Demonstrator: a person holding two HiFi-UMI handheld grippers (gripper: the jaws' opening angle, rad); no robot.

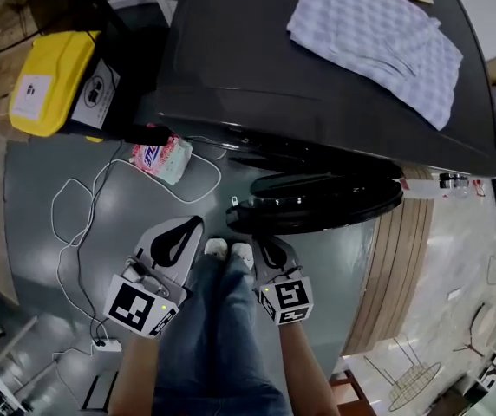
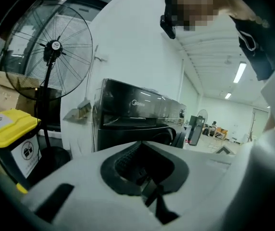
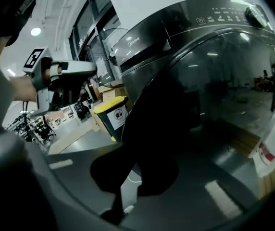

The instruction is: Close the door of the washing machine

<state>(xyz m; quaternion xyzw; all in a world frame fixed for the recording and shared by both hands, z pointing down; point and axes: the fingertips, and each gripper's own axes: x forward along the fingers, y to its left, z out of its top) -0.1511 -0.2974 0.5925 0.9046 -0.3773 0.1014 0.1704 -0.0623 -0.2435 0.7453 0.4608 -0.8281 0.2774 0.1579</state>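
- Right gripper (image 1: 265, 245), nearest of all, has its jaws pressed together on nothing; its tip is just beside the door (image 1: 317, 202), but I cannot tell if it touches.
- Round, dark and glossy, the door stands swung wide out under the front edge of the washing machine (image 1: 317, 85) top.
- I judge the step is the approach; next comes a steady push on the rim until the latch catches.
- Left gripper (image 1: 196, 224), also closed and empty, hangs apart, to the left.
- A checked cloth (image 1: 378, 37) lies near the top's back right corner.
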